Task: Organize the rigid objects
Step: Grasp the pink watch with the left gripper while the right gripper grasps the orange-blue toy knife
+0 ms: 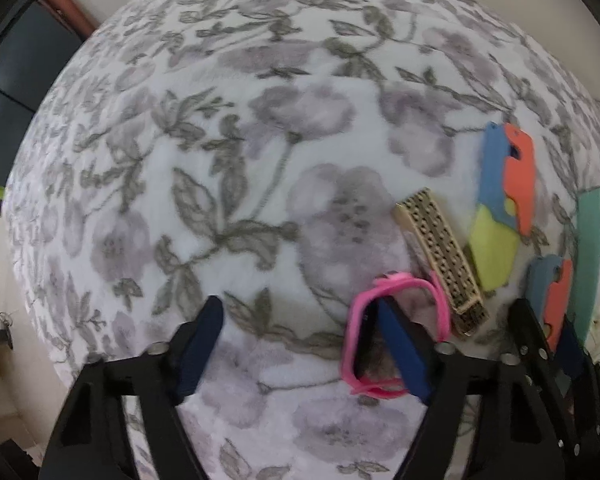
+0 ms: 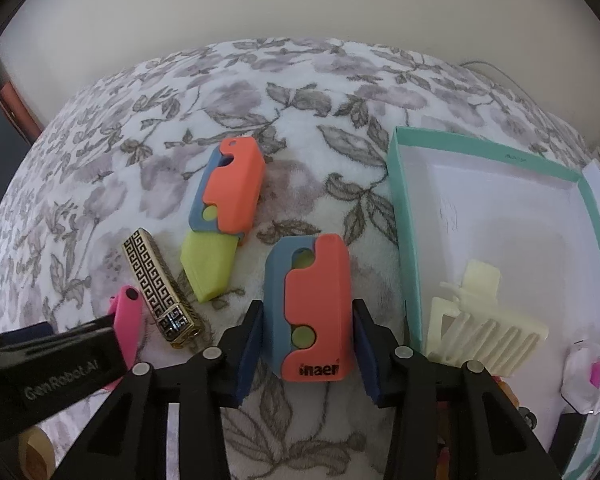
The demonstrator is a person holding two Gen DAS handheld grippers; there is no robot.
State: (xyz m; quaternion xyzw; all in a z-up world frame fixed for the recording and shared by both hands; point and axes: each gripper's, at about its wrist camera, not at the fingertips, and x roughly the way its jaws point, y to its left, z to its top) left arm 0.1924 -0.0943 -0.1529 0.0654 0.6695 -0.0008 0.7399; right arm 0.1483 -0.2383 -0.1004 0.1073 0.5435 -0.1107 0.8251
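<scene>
**Ana:** Floral fleece blanket (image 2: 300, 92), grey and mauve on white, covers the whole soft surface, with a pale wall behind. How do the jaws stand?

**Ben:** The right gripper (image 2: 306, 344) has its jaws parted to either side of the closed orange-and-blue plastic toy knife (image 2: 310, 312). The blue pads look just beside its flanks; I cannot tell whether they touch yet. The left gripper (image 1: 300, 344) is spread wide, and its right finger pokes through the pink plastic loop (image 1: 392, 332), holding nothing firmly.

**Ana:** And around them?

**Ben:** Just left of the pink loop lies the gold rectangular case with a black Greek-key pattern (image 2: 160, 284). Beyond it is a second orange-and-blue toy knife with its lime-green blade out (image 2: 220, 208). To the right sits the open teal-rimmed cardboard box (image 2: 480, 148), already containing a cream plastic comb-like piece (image 2: 480, 328) and a small clear round dish with something pink inside (image 2: 590, 376).

**Ana:** So the step in hand is grasping that closed knife for the box?

**Ben:** That's my reading. To do it well, I'd close squarely on the long flat sides, centred along the body so it doesn't pivot. The fleece gives, so press down little. Lift clear over the teal rim, then set it beside the comb, not on it.
</scene>
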